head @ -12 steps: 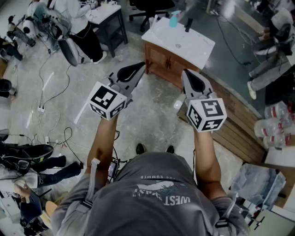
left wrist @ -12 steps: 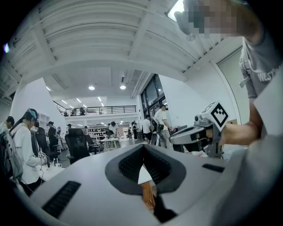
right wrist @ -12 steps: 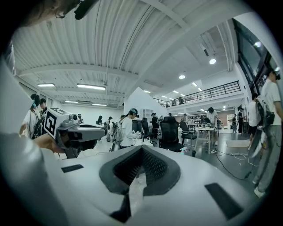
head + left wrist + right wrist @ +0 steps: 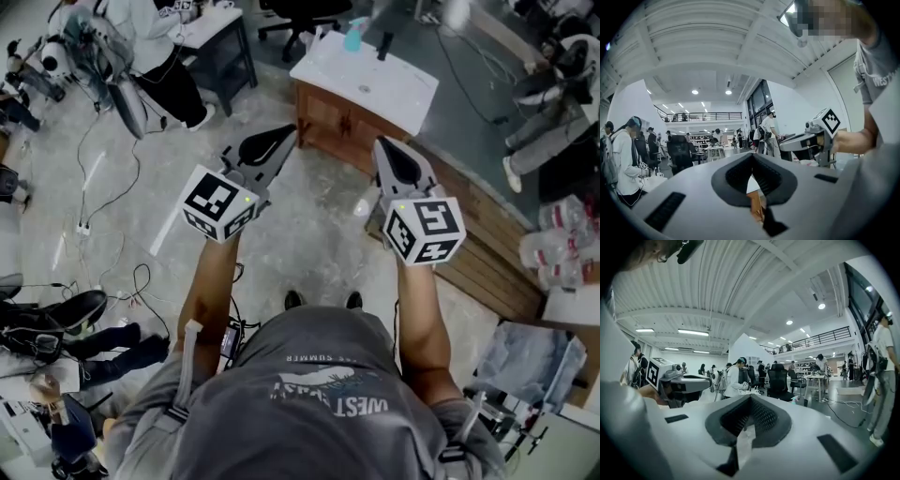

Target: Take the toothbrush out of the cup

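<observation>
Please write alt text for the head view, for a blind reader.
Seen from above, a person holds out a left tool and a right tool, both shut and empty, over a concrete floor. Ahead is a white-topped wooden cabinet with a blue bottle; no toothbrush can be made out.

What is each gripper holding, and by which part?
Nothing is held. The left gripper and the right gripper are both shut, with nothing between their jaws.

The person's shoes [image 4: 293,300] have shifted slightly to the right, and the right gripper [image 4: 380,143] also a little.
</observation>
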`<state>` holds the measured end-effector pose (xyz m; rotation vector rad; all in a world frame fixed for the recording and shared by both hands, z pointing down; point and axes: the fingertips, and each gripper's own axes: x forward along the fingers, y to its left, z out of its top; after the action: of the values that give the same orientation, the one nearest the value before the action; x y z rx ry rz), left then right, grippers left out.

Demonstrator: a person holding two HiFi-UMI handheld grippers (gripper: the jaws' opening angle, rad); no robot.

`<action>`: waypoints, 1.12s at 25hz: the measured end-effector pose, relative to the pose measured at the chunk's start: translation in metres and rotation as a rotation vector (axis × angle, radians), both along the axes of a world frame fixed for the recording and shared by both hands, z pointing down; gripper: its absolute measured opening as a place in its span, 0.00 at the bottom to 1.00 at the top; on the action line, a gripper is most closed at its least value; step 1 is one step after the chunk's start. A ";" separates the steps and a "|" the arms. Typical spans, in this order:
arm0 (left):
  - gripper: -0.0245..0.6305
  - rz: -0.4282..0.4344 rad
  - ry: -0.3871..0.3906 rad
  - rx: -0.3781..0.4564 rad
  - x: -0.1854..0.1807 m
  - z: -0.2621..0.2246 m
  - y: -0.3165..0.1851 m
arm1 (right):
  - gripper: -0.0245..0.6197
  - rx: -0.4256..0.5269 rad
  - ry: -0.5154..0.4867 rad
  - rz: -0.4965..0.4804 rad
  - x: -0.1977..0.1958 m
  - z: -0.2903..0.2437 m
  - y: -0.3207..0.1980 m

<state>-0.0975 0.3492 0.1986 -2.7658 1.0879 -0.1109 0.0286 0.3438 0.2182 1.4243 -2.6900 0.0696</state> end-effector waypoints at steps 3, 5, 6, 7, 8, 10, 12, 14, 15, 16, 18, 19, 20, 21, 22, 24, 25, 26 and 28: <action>0.03 0.018 0.005 0.000 -0.012 0.000 0.003 | 0.05 0.011 -0.028 0.016 -0.011 -0.004 0.003; 0.03 0.027 0.005 0.001 -0.022 0.000 0.007 | 0.05 0.014 -0.044 0.029 -0.019 -0.007 0.006; 0.03 0.031 0.007 0.002 -0.026 0.000 0.008 | 0.05 0.015 -0.047 0.035 -0.022 -0.007 0.007; 0.03 0.035 0.011 0.004 -0.028 0.000 0.009 | 0.05 0.016 -0.045 0.043 -0.023 -0.008 0.008; 0.03 0.038 0.017 0.005 -0.029 -0.001 0.007 | 0.05 0.017 -0.041 0.049 -0.023 -0.009 0.008; 0.03 0.041 0.029 0.006 -0.031 -0.002 0.002 | 0.05 0.016 -0.028 0.056 -0.023 -0.009 0.006; 0.03 0.042 0.035 0.005 -0.032 -0.002 -0.002 | 0.05 0.013 -0.019 0.057 -0.023 -0.010 0.001; 0.03 0.041 0.036 0.003 -0.032 -0.001 -0.005 | 0.05 0.013 -0.018 0.057 -0.022 -0.010 -0.004; 0.03 0.038 0.035 0.002 -0.031 0.000 -0.007 | 0.05 0.014 -0.018 0.054 -0.020 -0.010 -0.007; 0.03 0.033 0.034 0.001 -0.031 0.001 -0.008 | 0.05 0.015 -0.020 0.050 -0.019 -0.010 -0.010; 0.03 0.017 0.028 -0.001 -0.029 0.003 -0.014 | 0.05 0.018 -0.026 0.037 -0.015 -0.010 -0.019; 0.03 0.009 0.025 -0.002 -0.028 0.003 -0.019 | 0.05 0.019 -0.030 0.030 -0.013 -0.010 -0.024; 0.03 -0.001 0.021 -0.003 -0.026 0.003 -0.023 | 0.05 0.020 -0.034 0.021 -0.011 -0.011 -0.030; 0.03 -0.012 0.016 -0.004 -0.025 0.003 -0.027 | 0.05 0.020 -0.038 0.011 -0.009 -0.011 -0.035; 0.03 -0.024 0.011 -0.007 -0.024 0.004 -0.031 | 0.05 0.020 -0.041 -0.002 -0.008 -0.011 -0.041; 0.03 -0.047 0.002 -0.013 -0.021 0.004 -0.040 | 0.05 0.020 -0.050 -0.025 -0.004 -0.012 -0.056; 0.03 -0.055 -0.002 -0.015 -0.018 0.004 -0.046 | 0.05 0.020 -0.054 -0.034 -0.002 -0.013 -0.063; 0.03 -0.063 -0.006 -0.016 -0.014 0.004 -0.052 | 0.05 0.020 -0.058 -0.042 0.002 -0.013 -0.071; 0.03 -0.080 -0.009 -0.020 -0.005 0.005 -0.062 | 0.05 0.017 -0.062 -0.060 0.009 -0.013 -0.084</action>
<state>-0.1029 0.2871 0.2032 -2.7371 1.2016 -0.1455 0.0376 0.2600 0.2053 1.3670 -2.7872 0.0883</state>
